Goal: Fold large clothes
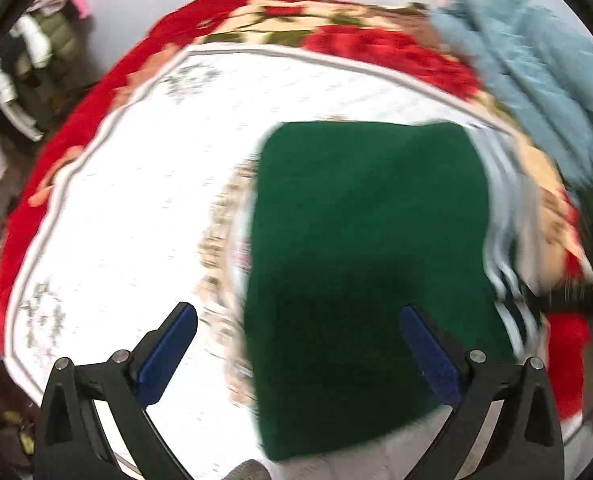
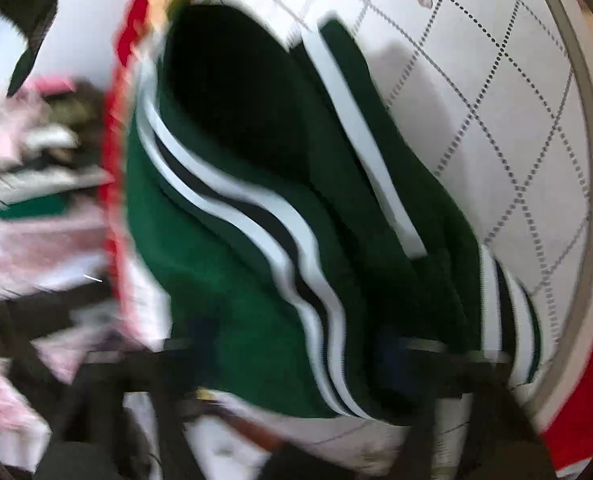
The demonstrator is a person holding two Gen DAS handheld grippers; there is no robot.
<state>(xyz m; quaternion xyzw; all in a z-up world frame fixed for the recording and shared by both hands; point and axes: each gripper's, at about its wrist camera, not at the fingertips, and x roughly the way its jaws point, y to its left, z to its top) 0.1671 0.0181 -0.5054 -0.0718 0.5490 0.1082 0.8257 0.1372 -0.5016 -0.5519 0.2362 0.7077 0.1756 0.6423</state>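
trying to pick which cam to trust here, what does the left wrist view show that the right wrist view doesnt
Only the left wrist view shows the open left claw with blue pads, the light blue quilted garment and the green garment's folded rectangular outline.

Only the right wrist view shows the white and black stripes up close and the pink fluffy fabric; the right claw there is too blurred to judge.

Both show the green garment on the white quilted cover over a red floral blanket.

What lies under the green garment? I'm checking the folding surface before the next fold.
The green garment rests on a white quilted cover with floral print, spread over a red floral blanket. Whatever lies directly beneath the garment is covered.
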